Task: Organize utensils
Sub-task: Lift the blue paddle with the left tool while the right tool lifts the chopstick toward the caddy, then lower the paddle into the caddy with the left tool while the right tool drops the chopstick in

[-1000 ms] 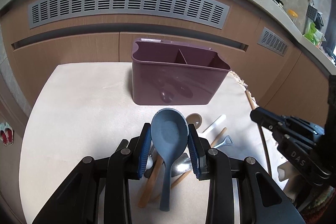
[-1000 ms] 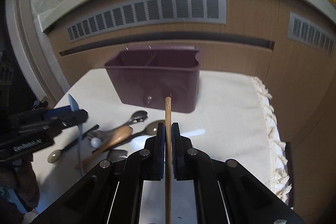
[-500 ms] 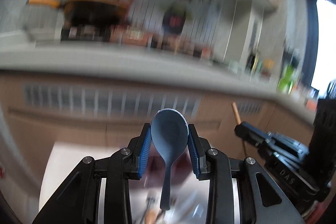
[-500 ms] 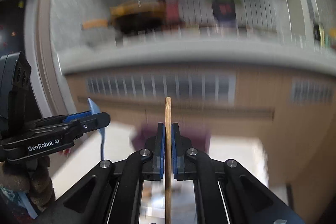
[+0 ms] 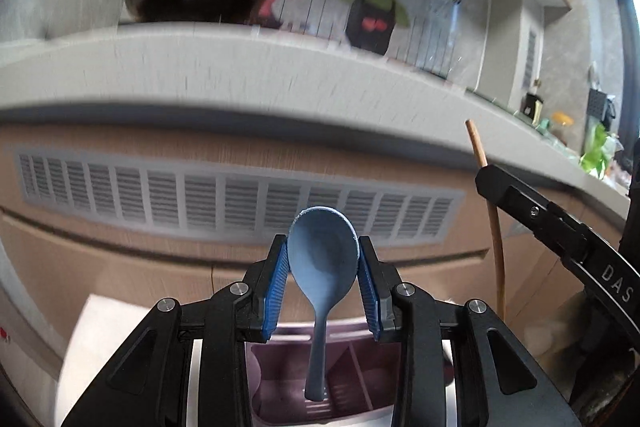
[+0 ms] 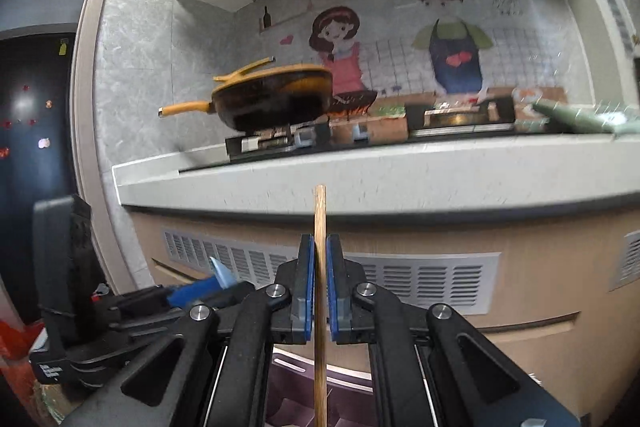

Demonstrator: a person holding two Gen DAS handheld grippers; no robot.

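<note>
Left gripper [image 5: 323, 281] clamps one blue spoon [image 5: 322, 259] by the bowl edges, handle hanging straight down so it can drop into the purple caddy [image 5: 352, 383] directly below the fingertips; handle tip sits over the caddy's divided compartments, which one unclear. Right gripper [image 6: 316, 283], nearly closed, pinches one wooden stick [image 6: 320, 291] upright, also above the caddy rim [image 6: 296, 367], probably for a vertical drop. Count: one spoon, one stick, one caddy, two grippers.
</note>
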